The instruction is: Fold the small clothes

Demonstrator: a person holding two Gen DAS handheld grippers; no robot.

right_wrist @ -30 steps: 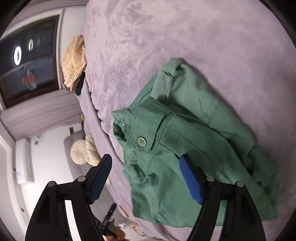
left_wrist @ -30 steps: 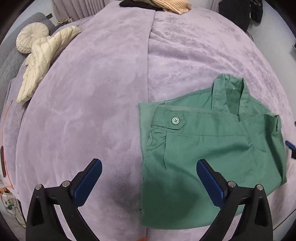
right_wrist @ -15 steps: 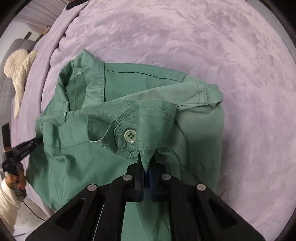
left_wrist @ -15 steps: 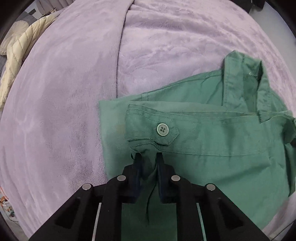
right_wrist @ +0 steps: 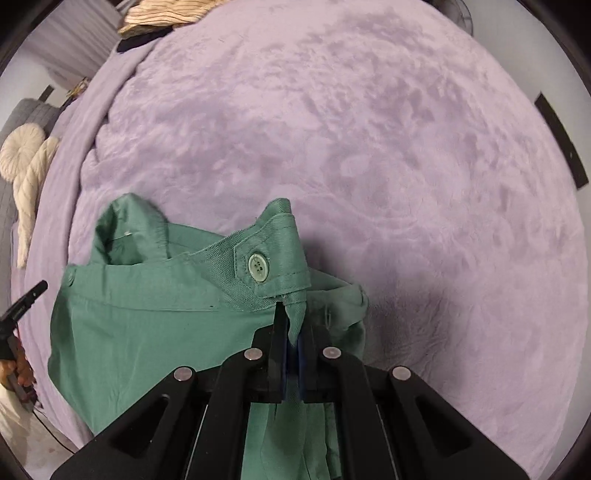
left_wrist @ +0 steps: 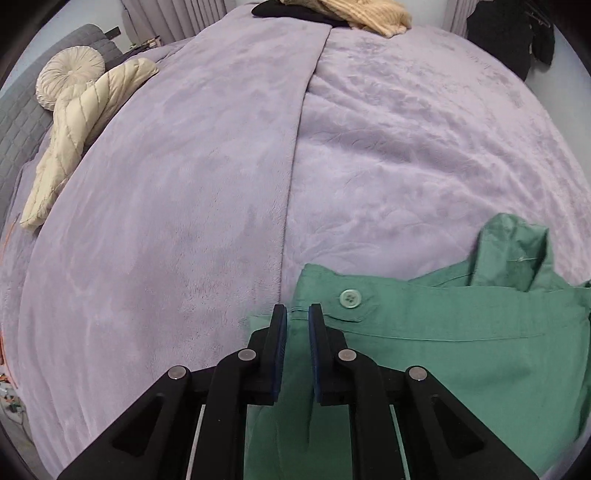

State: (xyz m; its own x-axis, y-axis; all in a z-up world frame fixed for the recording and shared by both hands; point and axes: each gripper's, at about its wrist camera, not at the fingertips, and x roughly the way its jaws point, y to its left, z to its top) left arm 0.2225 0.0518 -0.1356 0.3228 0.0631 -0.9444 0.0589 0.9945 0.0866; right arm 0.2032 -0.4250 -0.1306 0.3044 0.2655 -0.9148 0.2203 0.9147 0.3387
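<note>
I have the green shorts [left_wrist: 424,354] pinched at both ends of the waistband, low on the purple blanket [left_wrist: 184,221]. My left gripper [left_wrist: 297,314] is narrowed onto the cloth just left of a button [left_wrist: 349,297]; its jaws closed on it within the past second. My right gripper [right_wrist: 291,325] is clamped tight on a tuck of fabric under the other button tab [right_wrist: 258,267].

To fold well, I should keep both pinches level, hold the waistband taut between them, and carry it over in one even sweep so the layers don't bunch.

The left view alone shows the black garment [left_wrist: 291,11] at the far edge. The right view alone shows the person's hand [right_wrist: 14,369] on the left handle, and what may be a loose fold under my right pinch.
</note>
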